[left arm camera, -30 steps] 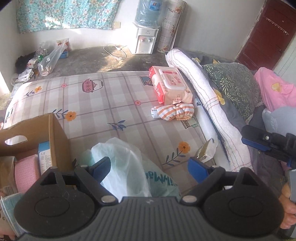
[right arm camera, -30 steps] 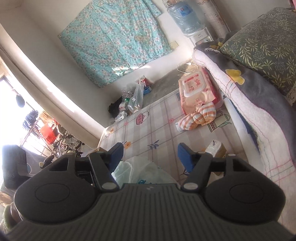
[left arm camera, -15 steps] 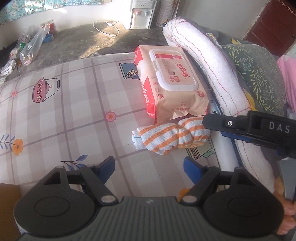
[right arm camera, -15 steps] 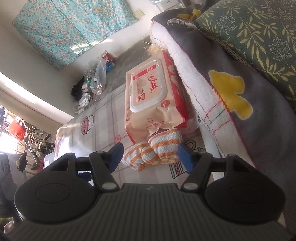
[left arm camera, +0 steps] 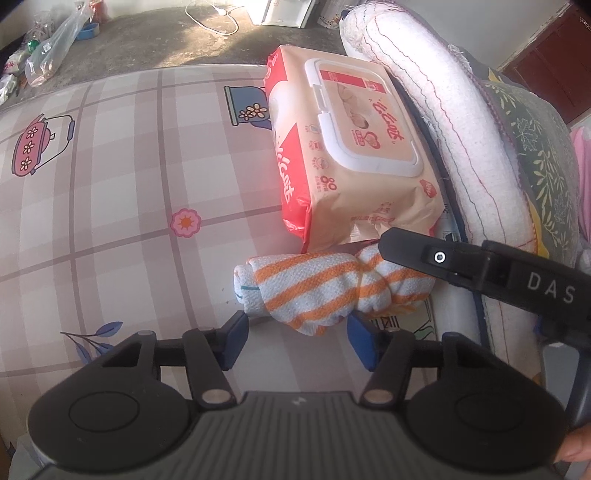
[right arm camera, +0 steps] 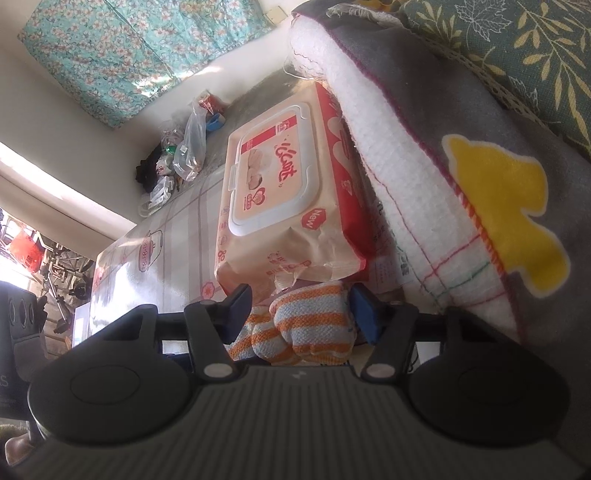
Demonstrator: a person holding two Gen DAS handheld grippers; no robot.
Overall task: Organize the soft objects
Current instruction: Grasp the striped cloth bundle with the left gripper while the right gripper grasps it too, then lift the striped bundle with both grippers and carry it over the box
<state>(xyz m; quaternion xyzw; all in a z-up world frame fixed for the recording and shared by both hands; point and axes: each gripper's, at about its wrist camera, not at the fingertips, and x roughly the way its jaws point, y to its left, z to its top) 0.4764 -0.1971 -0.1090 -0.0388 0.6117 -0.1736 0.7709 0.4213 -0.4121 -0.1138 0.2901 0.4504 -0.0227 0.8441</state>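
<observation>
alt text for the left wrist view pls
The left gripper, jaws just closing, straddles the near edge of a rolled orange-striped towel on a plaid sheet. The right gripper's finger reaches over the towel's right end; a wet-wipes pack lies behind.

I see a bed with a pink plaid sheet, teapot and flower prints on it. Beyond its far edge, grey concrete floor in patchy sun, a white cable lying on it. Clear plastic bags and clutter sit by the cream wall. A teal floral cloth hangs on that wall. Dark red door at far right. Bright opening at left, bicycles outside.
</observation>
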